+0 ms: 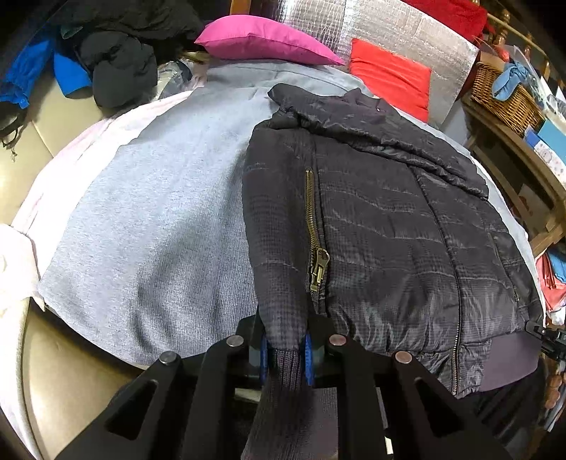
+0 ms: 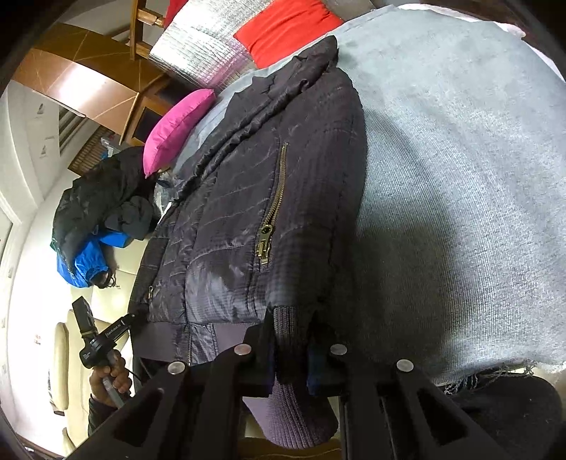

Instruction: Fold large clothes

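Observation:
A dark quilted jacket (image 1: 389, 230) lies front up on a grey cloth (image 1: 159, 212), its sleeves folded in over the body and a brass pocket zip on each side. My left gripper (image 1: 286, 357) is shut on the ribbed cuff (image 1: 283, 368) of the left sleeve at the hem. In the right wrist view the jacket (image 2: 247, 194) runs away from the camera. My right gripper (image 2: 292, 357) is shut on the other ribbed cuff (image 2: 290, 339) at the hem. The left gripper also shows at the far left of the right wrist view (image 2: 92, 339).
A pink cushion (image 1: 261, 42) and a red cushion (image 1: 392, 78) lie at the far end against silver foil padding (image 1: 353, 24). A pile of dark and blue clothes (image 1: 106, 56) sits far left. A wicker basket (image 1: 506, 99) stands on a wooden shelf at right.

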